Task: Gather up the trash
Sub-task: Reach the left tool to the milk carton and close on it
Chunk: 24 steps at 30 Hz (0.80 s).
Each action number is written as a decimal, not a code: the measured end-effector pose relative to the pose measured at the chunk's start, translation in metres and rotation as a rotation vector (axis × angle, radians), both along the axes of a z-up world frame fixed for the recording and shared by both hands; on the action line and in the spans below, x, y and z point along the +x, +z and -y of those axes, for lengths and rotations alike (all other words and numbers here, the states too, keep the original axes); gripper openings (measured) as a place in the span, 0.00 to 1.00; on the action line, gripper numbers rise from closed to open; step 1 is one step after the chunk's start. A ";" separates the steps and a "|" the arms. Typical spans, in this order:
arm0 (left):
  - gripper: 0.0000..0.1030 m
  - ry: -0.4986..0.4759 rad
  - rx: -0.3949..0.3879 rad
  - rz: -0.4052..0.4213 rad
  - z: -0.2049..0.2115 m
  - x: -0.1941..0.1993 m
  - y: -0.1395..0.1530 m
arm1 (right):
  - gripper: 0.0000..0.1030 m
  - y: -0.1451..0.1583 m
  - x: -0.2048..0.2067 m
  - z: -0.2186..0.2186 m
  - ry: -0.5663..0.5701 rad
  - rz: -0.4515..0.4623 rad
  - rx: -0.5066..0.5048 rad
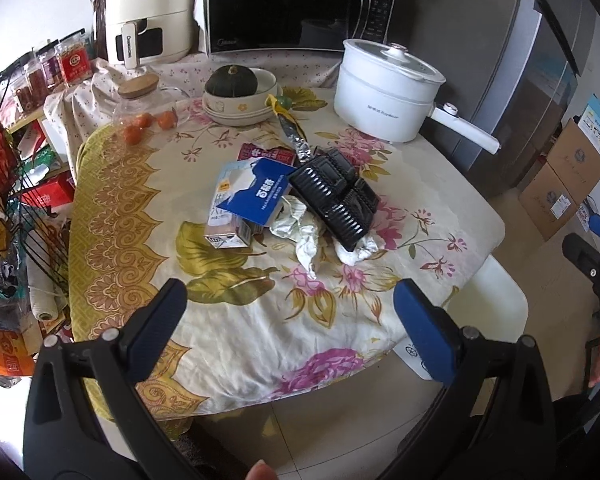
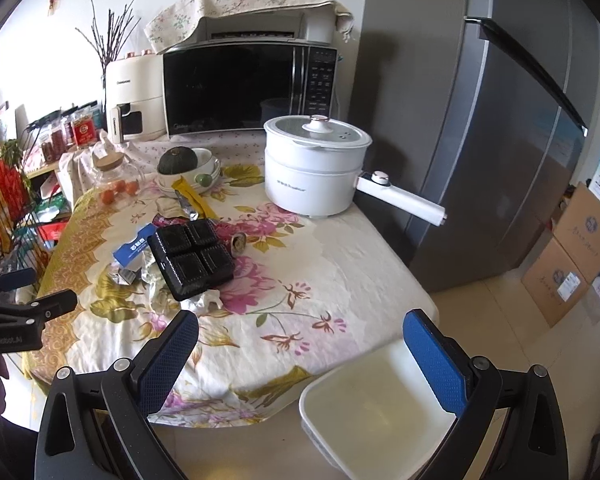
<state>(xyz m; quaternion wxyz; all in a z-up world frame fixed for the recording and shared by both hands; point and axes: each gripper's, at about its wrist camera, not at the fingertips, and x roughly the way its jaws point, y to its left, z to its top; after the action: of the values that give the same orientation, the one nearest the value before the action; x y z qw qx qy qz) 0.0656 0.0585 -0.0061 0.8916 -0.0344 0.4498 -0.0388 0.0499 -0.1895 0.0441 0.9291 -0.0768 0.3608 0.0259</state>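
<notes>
- Floral cloth covers the surface (image 1: 228, 320), which carries, largest first, a white electric pot (image 1: 384, 92) at the far right corner and a bowl with a dark squash (image 1: 230, 80) at the far edge.
- White bin (image 2: 364, 412) sits on the floor just beside the near right corner, seemingly empty.
- Trash lies heaped at the middle of the surface: a black plastic tray (image 1: 334, 196) on top, a blue-and-white milk carton sleeve (image 1: 252, 196) to its left, crumpled white paper (image 1: 304, 236) under and in front, and a foil wrapper (image 1: 294, 136) toward the far edge.
- Left tool (image 1: 290, 304) hovers over the near edge, fingers spread wide, holding nothing.
- Right tool (image 2: 300, 340) hangs over the near right corner above the bin, likewise spread and empty.
- Judgement: take the tray first, pinching one upright rim wall, since it pins the paper; lift straight up so nothing beneath drags off.
</notes>
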 end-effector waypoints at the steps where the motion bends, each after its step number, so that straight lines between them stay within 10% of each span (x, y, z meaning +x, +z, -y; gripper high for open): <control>1: 1.00 0.009 0.004 -0.008 -0.004 0.007 -0.004 | 1.00 0.000 0.006 -0.002 0.008 -0.012 -0.004; 12: 0.90 -0.031 0.065 -0.104 -0.026 0.088 -0.064 | 1.00 -0.058 0.070 -0.012 0.063 -0.212 0.057; 17: 0.89 0.035 -0.129 -0.159 -0.049 0.109 -0.071 | 1.00 -0.066 0.089 0.000 0.017 -0.261 0.168; 24: 0.78 0.036 -0.079 -0.198 -0.058 0.118 -0.083 | 1.00 -0.073 0.099 0.001 0.004 -0.294 0.210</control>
<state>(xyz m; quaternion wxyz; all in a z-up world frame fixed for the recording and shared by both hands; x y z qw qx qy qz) 0.1834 0.1166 -0.0887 0.8413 -0.0814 0.5331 -0.0368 0.1489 -0.1910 -0.0291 0.8692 0.0245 0.4878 0.0764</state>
